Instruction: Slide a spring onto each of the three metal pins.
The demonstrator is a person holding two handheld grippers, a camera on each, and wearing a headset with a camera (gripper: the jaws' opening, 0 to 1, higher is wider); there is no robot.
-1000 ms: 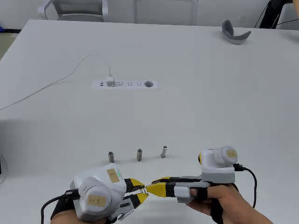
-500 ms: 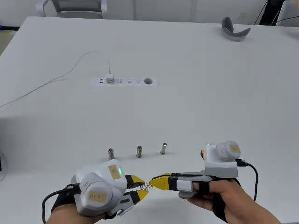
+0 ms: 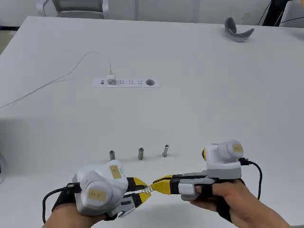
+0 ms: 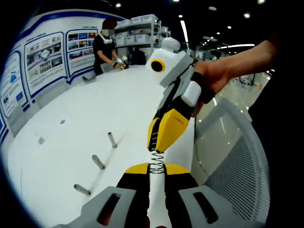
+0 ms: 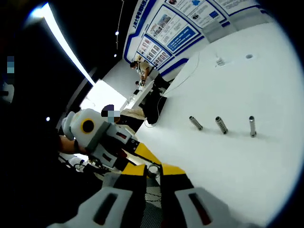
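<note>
Two claws meet tip to tip low over the white surface [image 3: 213, 95]. The left claw [image 3: 144, 190] is pinched narrow on one end of the spring [image 3: 147, 189], and the right claw [image 3: 156, 185] is closed on the other end, so the spring hangs between them, off the surface. Just beyond, standing in a row, the left pin [image 3: 112, 155] and middle pin [image 3: 141, 153] seem to carry coils, though they are small in view. The right pin [image 3: 165, 150] looks bare.
</note>
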